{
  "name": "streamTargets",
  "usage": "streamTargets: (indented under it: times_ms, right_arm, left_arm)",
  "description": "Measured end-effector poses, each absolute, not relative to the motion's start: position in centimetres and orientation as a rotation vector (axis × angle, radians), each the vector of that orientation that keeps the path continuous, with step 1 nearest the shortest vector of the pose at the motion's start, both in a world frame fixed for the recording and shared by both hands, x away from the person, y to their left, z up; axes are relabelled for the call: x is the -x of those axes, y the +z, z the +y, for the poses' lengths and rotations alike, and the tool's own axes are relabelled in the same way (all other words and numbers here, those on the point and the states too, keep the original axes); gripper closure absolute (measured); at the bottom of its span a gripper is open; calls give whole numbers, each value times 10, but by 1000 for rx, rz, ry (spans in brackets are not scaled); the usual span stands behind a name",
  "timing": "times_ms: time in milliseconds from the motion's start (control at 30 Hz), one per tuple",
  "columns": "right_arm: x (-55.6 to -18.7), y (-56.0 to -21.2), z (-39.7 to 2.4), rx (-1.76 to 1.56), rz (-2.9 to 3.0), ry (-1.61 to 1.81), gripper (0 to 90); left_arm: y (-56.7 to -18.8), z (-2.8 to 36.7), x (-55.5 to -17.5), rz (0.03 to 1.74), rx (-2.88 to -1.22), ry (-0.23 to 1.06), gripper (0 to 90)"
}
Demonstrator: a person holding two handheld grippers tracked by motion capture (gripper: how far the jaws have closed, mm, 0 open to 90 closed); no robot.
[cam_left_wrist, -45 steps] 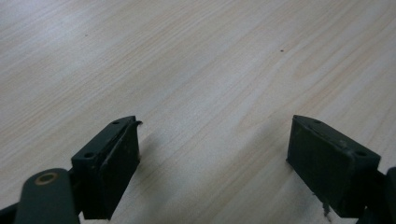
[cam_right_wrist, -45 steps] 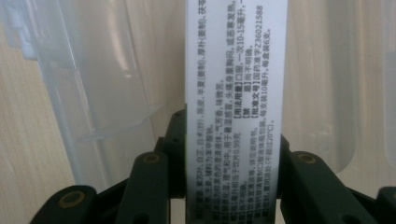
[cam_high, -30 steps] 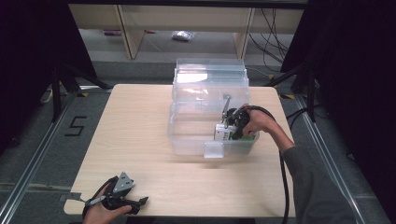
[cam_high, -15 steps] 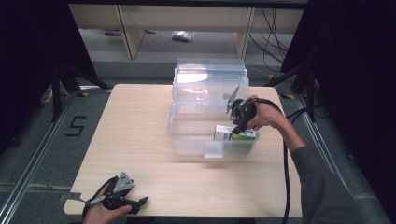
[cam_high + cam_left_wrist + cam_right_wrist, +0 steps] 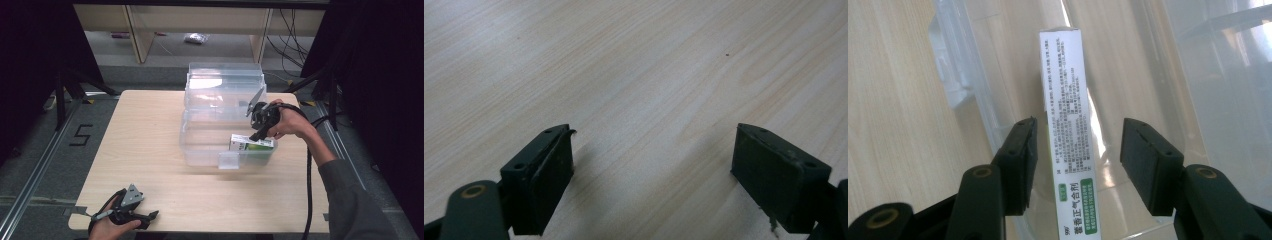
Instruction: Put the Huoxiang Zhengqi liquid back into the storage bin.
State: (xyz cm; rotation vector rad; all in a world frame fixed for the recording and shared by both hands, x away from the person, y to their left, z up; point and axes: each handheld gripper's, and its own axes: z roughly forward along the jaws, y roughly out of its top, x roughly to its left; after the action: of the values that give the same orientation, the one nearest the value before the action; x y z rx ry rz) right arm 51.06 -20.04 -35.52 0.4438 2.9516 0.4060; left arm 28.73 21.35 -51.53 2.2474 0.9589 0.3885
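Pale wooden table [image 5: 150,150]: clear bin [image 5: 200,150] holding green-and-white box [image 5: 1068,125]; right gripper [image 5: 1078,160], jaws just opened, box loose between them — a careless withdrawal may snag and topple it.

Around the light wood counter

The counter [image 5: 145,150] has a pale grain and stands on a grey floor [image 5: 50,165], where a dark numeral 5 [image 5: 80,135] is marked to its left beside a metal rail [image 5: 30,175]. Behind it are beige shelf uprights [image 5: 135,35], with a small crumpled packet [image 5: 196,37] lying on the floor between them. Black cables [image 5: 290,30] hang at the back right, and black drapes [image 5: 30,60] close both sides.
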Motion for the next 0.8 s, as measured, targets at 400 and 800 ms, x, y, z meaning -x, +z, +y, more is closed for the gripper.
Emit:
streamTargets:
  times_ms: [400, 800]
  right_arm:
    - [-507, -355, -200, -474, 2938, 412, 474]
    - [-499, -352, -206, -587, 2856, 552, 373]
  left_arm:
    - [-516, 213, -287, 964, -2239, 392, 163]
    - [-514, 215, -287, 943, -2269, 394, 163]
